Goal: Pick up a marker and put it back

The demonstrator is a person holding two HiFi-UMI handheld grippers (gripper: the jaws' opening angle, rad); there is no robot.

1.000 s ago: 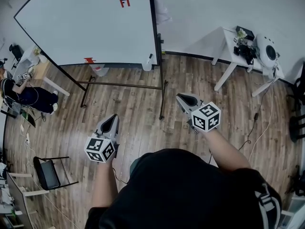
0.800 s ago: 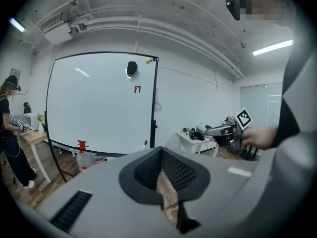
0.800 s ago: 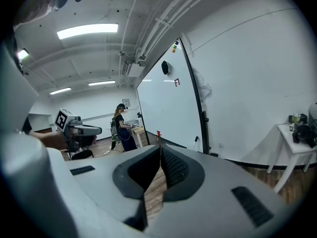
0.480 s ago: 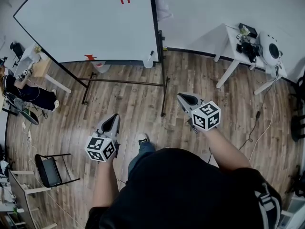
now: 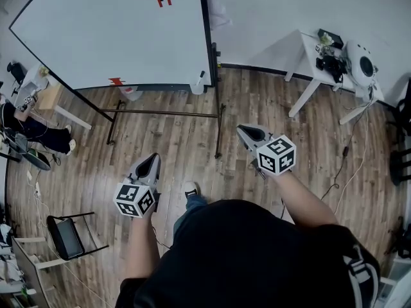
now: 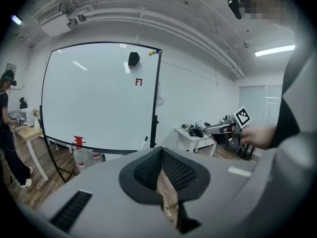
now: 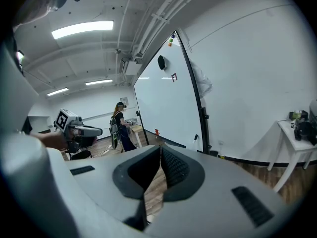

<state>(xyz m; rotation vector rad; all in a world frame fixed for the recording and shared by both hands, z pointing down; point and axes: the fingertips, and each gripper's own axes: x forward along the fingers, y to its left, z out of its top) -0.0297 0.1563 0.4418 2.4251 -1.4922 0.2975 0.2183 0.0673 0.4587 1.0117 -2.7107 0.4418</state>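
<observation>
A whiteboard [image 5: 115, 31] on a black stand fills the far left of the head view. A dark marker with a white body [image 5: 201, 76] rests by the board's lower right corner, and it also shows in the left gripper view [image 6: 144, 142] and the right gripper view [image 7: 196, 138]. A small red item [image 5: 118, 81] sits on the board's lower edge. My left gripper [image 5: 149, 161] and right gripper [image 5: 246, 132] hover over the wood floor, well short of the board. Both are shut with nothing between their jaws.
A white table [image 5: 307, 43] with gear stands at the far right, cables trailing on the floor beside it. A folding chair [image 5: 67, 236] is at the near left. Another person [image 5: 26, 126] is at a desk on the left. A spray bottle [image 5: 130, 93] stands under the board.
The wearer's shoe has come into view between the two grippers. The view has shifted slightly against the board. Both grippers keep their pose and stay shut.
</observation>
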